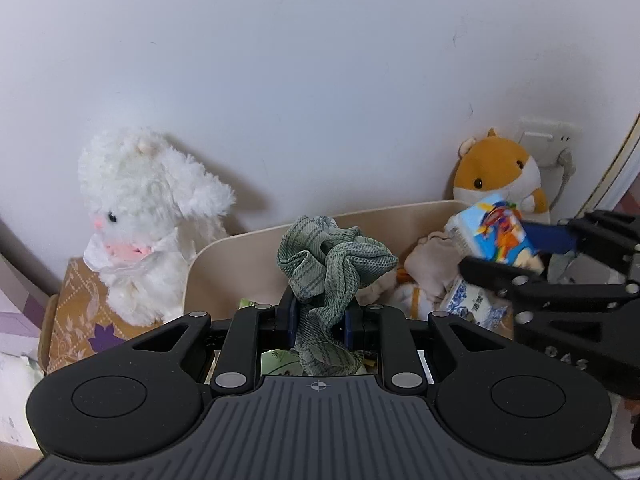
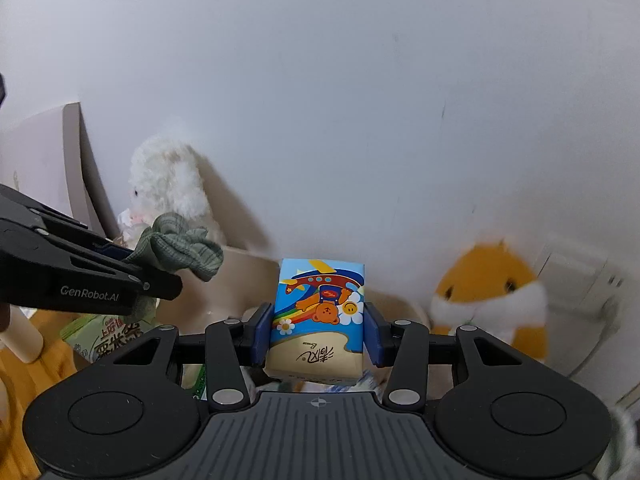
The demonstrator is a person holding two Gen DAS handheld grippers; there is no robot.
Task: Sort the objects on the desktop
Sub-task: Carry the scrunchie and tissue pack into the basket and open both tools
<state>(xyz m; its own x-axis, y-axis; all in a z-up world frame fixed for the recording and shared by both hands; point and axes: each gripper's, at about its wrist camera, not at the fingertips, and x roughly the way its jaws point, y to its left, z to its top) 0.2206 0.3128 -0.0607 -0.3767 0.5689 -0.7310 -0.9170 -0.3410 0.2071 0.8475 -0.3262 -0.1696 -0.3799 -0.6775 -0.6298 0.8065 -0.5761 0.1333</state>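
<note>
Left wrist view: your left gripper [image 1: 320,320] pinches a green cloth [image 1: 332,264] above the beige bin [image 1: 240,248]. Your right gripper [image 2: 318,332] clamps a tissue pack [image 2: 318,316] over it too. White plush [image 1: 148,216] left, hamster plush [image 1: 500,172] behind. Bin contents mostly hidden; hamster blurred in right view.

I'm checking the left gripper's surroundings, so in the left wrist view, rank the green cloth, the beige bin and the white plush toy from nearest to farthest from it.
1. Green cloth: clamped in the left gripper.
2. Beige bin: just beyond the fingertips, its rim behind the cloth.
3. White plush toy: far left, against the wall, outside the bin.
</note>
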